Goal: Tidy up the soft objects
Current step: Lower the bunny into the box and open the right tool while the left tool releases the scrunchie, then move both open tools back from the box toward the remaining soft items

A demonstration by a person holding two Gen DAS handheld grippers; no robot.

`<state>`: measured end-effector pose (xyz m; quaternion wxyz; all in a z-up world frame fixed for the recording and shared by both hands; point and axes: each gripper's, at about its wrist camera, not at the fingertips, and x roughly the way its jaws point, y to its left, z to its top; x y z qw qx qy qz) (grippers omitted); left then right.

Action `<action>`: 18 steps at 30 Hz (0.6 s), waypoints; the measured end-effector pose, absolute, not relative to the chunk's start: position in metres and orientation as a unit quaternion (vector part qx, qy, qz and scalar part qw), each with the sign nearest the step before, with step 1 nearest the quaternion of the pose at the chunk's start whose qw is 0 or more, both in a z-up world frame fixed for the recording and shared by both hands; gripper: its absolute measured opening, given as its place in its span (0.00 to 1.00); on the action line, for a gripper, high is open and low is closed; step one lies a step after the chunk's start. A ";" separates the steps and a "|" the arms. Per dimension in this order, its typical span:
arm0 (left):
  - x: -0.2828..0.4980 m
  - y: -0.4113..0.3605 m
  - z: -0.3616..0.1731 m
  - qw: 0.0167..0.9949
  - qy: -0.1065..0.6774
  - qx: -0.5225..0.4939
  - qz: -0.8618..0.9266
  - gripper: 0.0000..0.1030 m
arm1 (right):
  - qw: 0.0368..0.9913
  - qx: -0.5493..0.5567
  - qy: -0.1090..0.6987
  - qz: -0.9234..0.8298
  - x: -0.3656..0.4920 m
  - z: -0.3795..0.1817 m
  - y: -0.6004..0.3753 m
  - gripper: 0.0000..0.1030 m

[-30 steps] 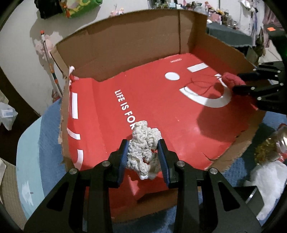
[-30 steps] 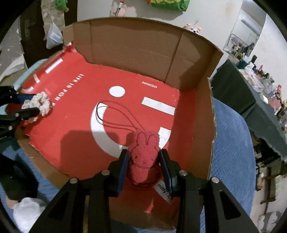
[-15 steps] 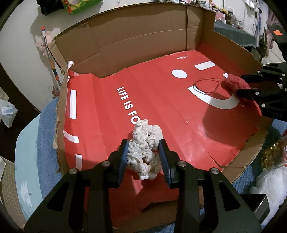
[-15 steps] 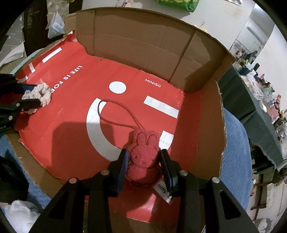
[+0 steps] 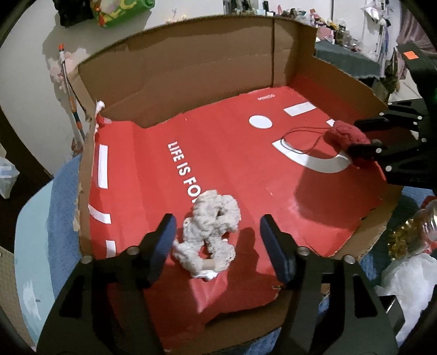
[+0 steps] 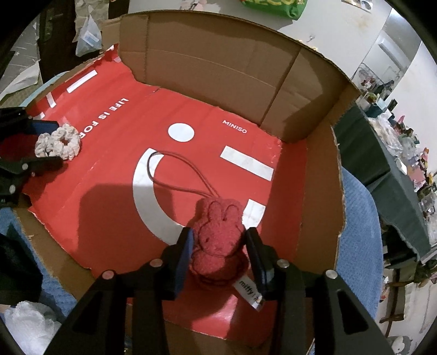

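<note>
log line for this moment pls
left gripper: open, cream knitted scrunchie on box floor | right gripper: around red plush bunny

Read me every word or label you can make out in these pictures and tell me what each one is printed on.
"LIFE IS FO": white letters on the red sheet lining the cardboard box; the rest is hidden behind the white scrunchie.
"MINISO": small white print on the same sheet, near the white dot.
"miffy": tag on the red plush rabbit; its remaining characters are cut off.
Green bag lettering: unreadable.

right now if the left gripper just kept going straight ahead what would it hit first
The left gripper is open around the cream scrunchie, so it would likely push that first, then slide over the red liner toward the cardboard back wall.
</note>
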<state>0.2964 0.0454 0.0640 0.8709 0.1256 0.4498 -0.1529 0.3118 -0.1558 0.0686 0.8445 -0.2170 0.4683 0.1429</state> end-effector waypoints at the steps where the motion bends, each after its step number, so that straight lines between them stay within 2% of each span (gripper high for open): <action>1: 0.295 0.044 0.065 0.872 0.446 0.127 -0.153 0.70 | 0.845 -0.215 0.468 0.145 0.311 0.069 -0.156 0.45; 3: 0.292 0.043 0.070 0.878 0.435 0.130 -0.151 0.71 | 0.846 -0.214 0.466 0.147 0.310 0.070 -0.155 0.49; 5: 0.288 0.043 0.076 0.882 0.426 0.127 -0.155 0.72 | 0.850 -0.216 0.458 0.146 0.307 0.074 -0.153 0.64; 14: 0.258 0.045 0.113 0.906 0.378 0.102 -0.162 0.79 | 0.872 -0.188 0.425 0.153 0.285 0.111 -0.159 0.67; 18: 0.234 0.047 0.137 0.920 0.343 0.080 -0.169 0.94 | 0.887 -0.163 0.401 0.162 0.265 0.136 -0.164 0.76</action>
